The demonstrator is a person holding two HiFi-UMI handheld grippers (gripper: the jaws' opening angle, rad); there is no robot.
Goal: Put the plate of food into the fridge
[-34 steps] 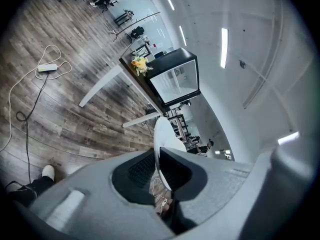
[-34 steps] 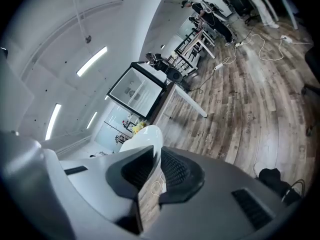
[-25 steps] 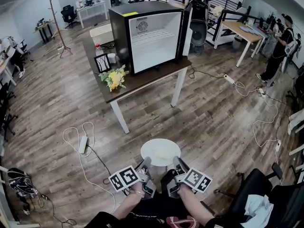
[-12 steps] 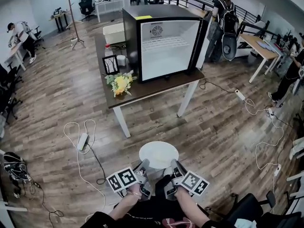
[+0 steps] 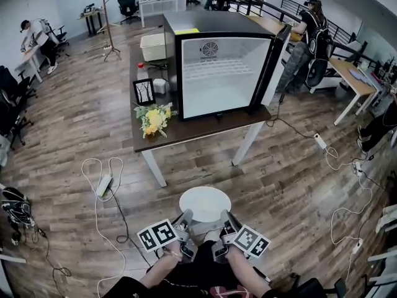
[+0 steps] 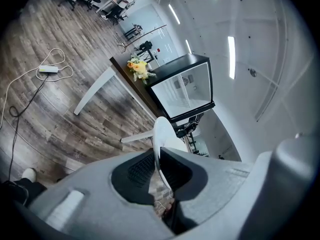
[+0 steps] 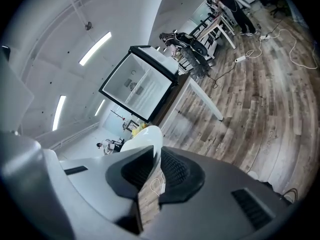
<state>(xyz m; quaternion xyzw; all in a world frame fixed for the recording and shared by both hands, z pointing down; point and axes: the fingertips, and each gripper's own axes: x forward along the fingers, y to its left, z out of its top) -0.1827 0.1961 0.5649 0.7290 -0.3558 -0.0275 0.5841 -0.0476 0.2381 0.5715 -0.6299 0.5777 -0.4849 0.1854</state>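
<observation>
A white plate (image 5: pixel 205 203) with a pale bit of food on it is held level above the wooden floor, low in the head view. My left gripper (image 5: pixel 185 218) is shut on the plate's near left rim (image 6: pixel 161 149). My right gripper (image 5: pixel 226 218) is shut on its near right rim (image 7: pixel 150 138). Ahead stands a small black fridge (image 5: pixel 220 67) on a dark table (image 5: pixel 186 132), its door (image 5: pixel 274 61) swung open to the right and its white inside showing. The same fridge (image 6: pixel 186 86) appears in the left gripper view and again as the fridge (image 7: pixel 140 89) in the right gripper view.
Yellow flowers (image 5: pixel 152 118), a picture frame (image 5: pixel 144 92) and a white box (image 5: pixel 153 46) stand on the table left of the fridge. Cables and a power strip (image 5: pixel 103 185) lie on the floor at left, more cables (image 5: pixel 338 160) at right. People stand by desks farther off.
The view has drawn closer to the table and fridge, which now sit larger and more central. The plate stays held between both grippers, shifted slightly left.
</observation>
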